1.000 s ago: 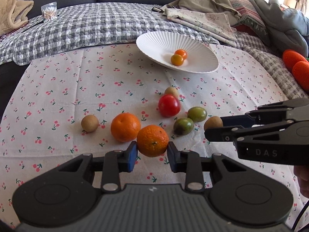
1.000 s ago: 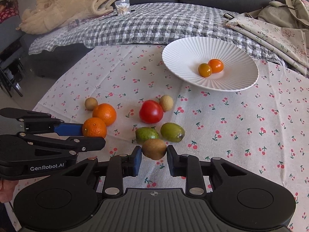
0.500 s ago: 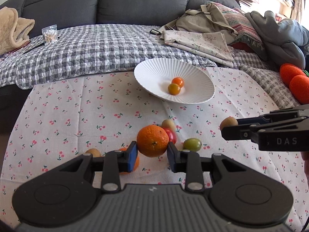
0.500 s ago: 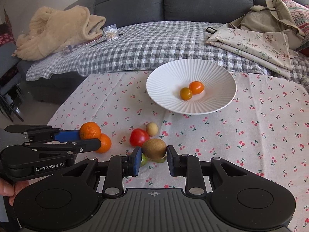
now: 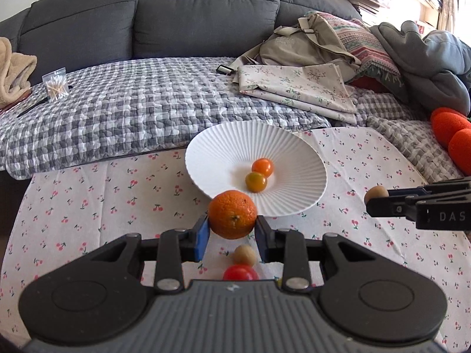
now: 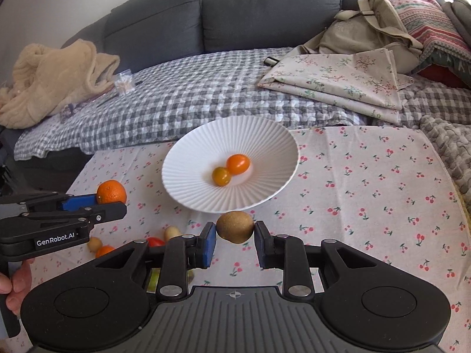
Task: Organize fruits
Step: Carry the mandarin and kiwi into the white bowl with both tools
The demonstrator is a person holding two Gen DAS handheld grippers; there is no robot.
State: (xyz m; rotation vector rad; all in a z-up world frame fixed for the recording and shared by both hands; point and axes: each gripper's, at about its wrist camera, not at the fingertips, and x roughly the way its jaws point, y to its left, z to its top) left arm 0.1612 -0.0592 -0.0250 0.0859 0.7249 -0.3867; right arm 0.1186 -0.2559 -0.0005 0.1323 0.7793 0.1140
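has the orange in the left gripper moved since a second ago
Yes. The orange, clamped in the left gripper, was lifted off the cherry tablecloth and carried toward the white plate, whose near rim it now overlaps.

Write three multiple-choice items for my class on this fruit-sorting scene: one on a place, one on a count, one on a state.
1. Where does the white plate stand?
A. on the cherry-print cloth
B. on the sofa cushion
C. on the floor

2. How many small tomatoes lie in the plate?
A. none
B. two
C. five

3. What is the left gripper doing?
A. standing open with nothing in it
B. shut on an orange
C. shut on a spoon

Key: 1 A, the cloth lies under the plate in both views; 2 B, two sit side by side in the plate; 3 B, the orange is pinched between both pads, clear of the cloth.
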